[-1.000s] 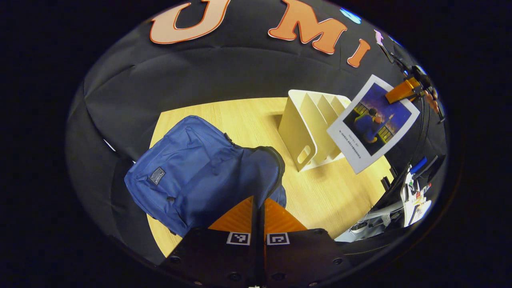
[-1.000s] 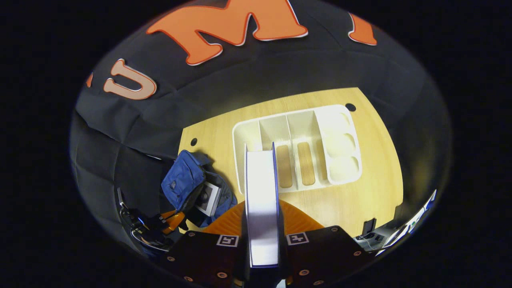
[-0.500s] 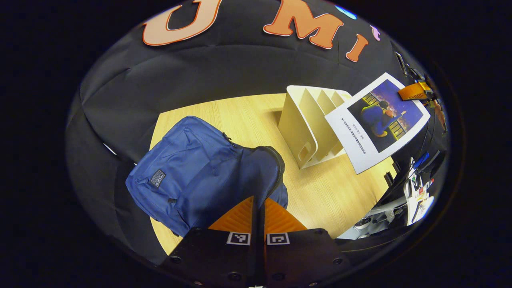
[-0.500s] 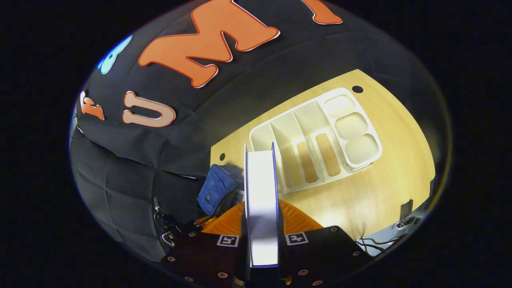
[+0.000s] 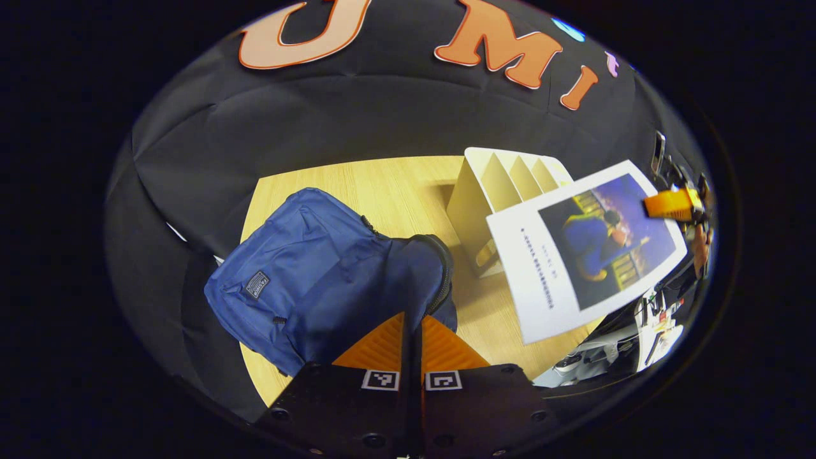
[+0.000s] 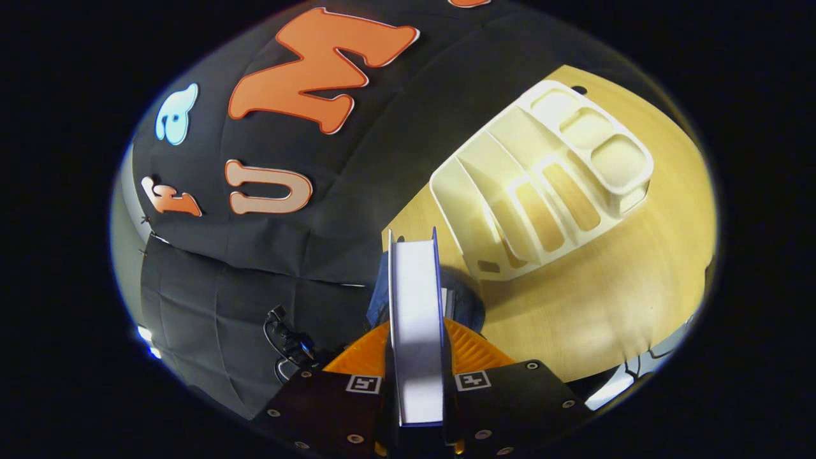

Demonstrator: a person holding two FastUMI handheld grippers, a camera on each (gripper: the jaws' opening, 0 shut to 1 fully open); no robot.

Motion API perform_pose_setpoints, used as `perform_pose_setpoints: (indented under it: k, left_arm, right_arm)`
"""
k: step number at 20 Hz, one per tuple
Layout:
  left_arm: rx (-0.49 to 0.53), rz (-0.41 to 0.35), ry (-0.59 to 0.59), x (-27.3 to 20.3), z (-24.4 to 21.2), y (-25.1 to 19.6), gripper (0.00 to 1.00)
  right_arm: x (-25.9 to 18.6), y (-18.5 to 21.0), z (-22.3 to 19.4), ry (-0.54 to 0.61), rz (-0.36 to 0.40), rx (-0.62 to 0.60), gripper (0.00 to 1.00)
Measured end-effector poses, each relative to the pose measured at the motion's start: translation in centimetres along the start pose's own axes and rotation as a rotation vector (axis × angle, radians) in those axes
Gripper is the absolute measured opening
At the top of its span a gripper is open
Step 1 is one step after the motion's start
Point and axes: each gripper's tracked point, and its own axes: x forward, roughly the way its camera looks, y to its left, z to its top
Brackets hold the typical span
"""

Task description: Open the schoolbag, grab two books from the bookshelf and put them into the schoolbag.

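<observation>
In the left gripper view, your left gripper point(image 5: 412, 331) sits at 6 o'clock with its two fingers pressed together, pinching the dark rim of the schoolbag's opening. The blue schoolbag point(image 5: 306, 274) lies on the wooden table point(image 5: 382, 185) from the centre out toward 9 o'clock, its mouth held up at your fingertips. The white bookshelf point(image 5: 491, 197) stands on the table toward 1 o'clock, its slots bare. At 3 o'clock your right gripper point(image 5: 669, 204) holds a book point(image 5: 580, 248) by its far edge, cover facing the camera, tilted in the air in front of the bookshelf and beside the bag's opening.

In the right gripper view, your right gripper point(image 6: 415, 344) at 6 o'clock is clamped on the book point(image 6: 415, 331), seen edge-on, upright between the fingers. Just beyond the book's top edge, a bit of the schoolbag point(image 6: 465, 306) peeks out. The bookshelf point(image 6: 548, 185) lies toward 2 o'clock on the table point(image 6: 612, 299), tilted in the frame.
</observation>
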Motion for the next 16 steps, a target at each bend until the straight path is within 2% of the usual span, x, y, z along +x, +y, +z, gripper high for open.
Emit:
perform_pose_setpoints:
  k: [4, 10, 14, 16]
  left_arm:
    - [-0.008, 0.010, -0.003, -0.6, 0.6, 0.6, 0.01]
    - [-0.005, 0.017, -0.005, -0.9, 1.0, 0.3, 0.01]
    - [0.000, 0.024, -0.006, -0.9, 0.9, 0.2, 0.01]
    - [0.012, 0.026, -0.003, -0.9, 0.9, 0.1, 0.01]
  right_arm:
    - [2.1, -0.2, -3.3, -0.006, 0.065, 0.064, 0.27]
    - [6.3, -1.1, -6.1, -0.053, 0.072, 0.069, 0.27]
    - [10.2, -2.9, -8.1, -0.046, 0.006, 0.034, 0.27]
    - [12.0, -2.2, -8.4, -0.051, 0.047, 0.037, 0.27]
